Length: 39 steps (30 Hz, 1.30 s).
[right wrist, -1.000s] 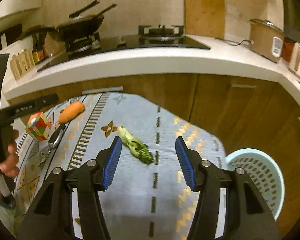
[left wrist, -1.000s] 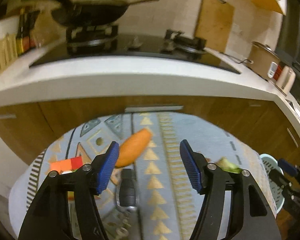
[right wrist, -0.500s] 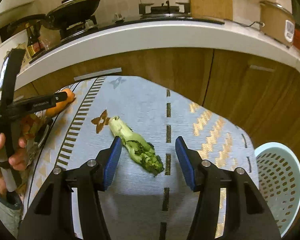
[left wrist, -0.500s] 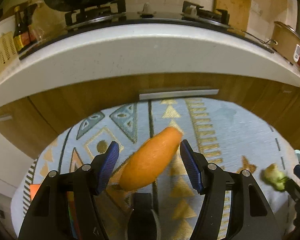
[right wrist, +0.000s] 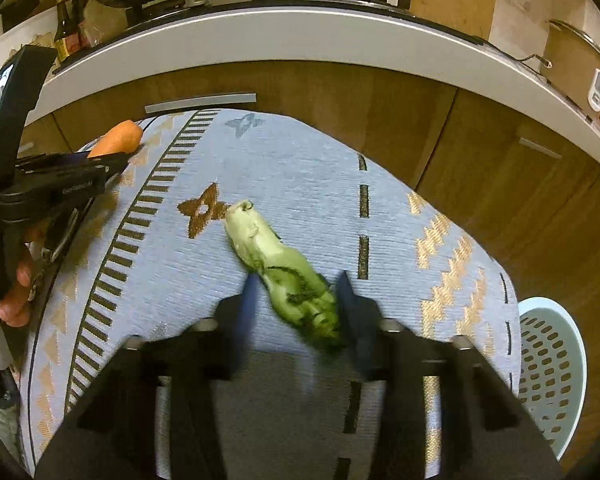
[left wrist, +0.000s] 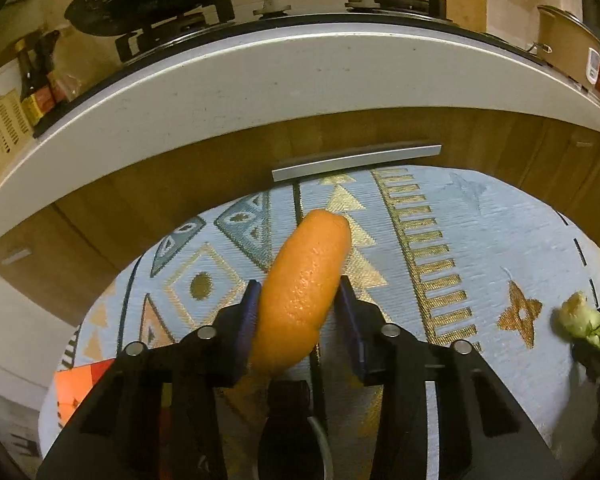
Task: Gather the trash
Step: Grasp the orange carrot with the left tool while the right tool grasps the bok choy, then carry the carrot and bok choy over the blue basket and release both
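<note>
1. Both tools have dropped toward the rug point(right wrist: 300, 168) since the earlier frame, and their jaws have just been closing.
2. Left tool point(left wrist: 298, 312): your blue pads now press the carrot point(left wrist: 300, 300), flanks clamped. Long axis runs away from you toward the cabinet handle point(left wrist: 356, 162), rounded tip foremost.
3. Right tool point(right wrist: 296, 304): jaws straddle the green vegetable scrap point(right wrist: 284, 276); only the right pad appears to touch, grip unconfirmed. Pale stem end points toward the handle, leafy end toward you.
4. Slotted basket point(right wrist: 552, 368): right of the rug, likely destination.
</note>
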### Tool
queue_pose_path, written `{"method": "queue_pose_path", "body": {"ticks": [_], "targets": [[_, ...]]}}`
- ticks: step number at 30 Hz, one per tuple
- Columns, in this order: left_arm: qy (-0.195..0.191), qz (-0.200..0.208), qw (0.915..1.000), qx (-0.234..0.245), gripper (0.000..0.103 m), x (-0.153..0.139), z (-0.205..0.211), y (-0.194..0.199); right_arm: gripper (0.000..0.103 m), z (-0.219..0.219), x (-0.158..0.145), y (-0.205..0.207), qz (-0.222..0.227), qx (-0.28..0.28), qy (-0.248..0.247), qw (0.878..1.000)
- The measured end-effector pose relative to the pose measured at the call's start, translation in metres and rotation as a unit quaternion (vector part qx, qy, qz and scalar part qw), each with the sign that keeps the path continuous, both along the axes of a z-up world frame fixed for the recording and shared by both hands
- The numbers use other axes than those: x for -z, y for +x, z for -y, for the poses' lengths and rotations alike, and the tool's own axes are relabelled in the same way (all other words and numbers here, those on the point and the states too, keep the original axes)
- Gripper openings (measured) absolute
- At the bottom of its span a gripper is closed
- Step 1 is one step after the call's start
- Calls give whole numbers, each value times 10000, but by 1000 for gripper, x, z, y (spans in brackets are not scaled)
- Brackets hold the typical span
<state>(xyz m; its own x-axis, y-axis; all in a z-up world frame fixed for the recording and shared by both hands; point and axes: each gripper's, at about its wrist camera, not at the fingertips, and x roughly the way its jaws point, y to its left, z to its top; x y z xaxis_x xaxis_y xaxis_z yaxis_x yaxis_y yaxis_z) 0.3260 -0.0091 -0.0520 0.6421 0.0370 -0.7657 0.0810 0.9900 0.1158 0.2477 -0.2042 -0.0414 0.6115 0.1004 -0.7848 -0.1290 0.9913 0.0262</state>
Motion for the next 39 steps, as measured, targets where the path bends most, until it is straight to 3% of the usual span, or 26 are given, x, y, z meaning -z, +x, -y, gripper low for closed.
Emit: {"method": "queue_pose_path", "body": {"ticks": [2,11,16,18,20,27,36,38,39], "targets": [[57,74,10000,0,24,0,2,-3,25,2,-1,-1,12,-21,89,10000],[-439,561,9959,551,21,-47,25,-43,22,24,-27,-28,449,181,448,9978],[-1189,918,9782,1435,21,-79,62,-89,22,59,-61,-67,863,595,453,9935],[-1538,1036,9653,1837,21,-93,83,-108,22,76,-72,-83,993,763,482,9910],[-1638,1081,9582,2082,21,-101,109,-124,22,95,-80,-99,1098,975,450,9881],[-1550,988,9412,2834,21,-102,210,-171,22,177,-82,-149,1139,1843,449,9752],[-1217,451,9284,3481,23,-59,306,-189,23,257,-41,-180,594,2591,831,9604],[-1150,345,9286,3512,34,-52,315,-189,24,266,-31,-182,471,2658,950,9582],[-1103,327,9295,3505,41,-49,320,-190,33,270,-23,-180,320,2674,1081,9570]]}}
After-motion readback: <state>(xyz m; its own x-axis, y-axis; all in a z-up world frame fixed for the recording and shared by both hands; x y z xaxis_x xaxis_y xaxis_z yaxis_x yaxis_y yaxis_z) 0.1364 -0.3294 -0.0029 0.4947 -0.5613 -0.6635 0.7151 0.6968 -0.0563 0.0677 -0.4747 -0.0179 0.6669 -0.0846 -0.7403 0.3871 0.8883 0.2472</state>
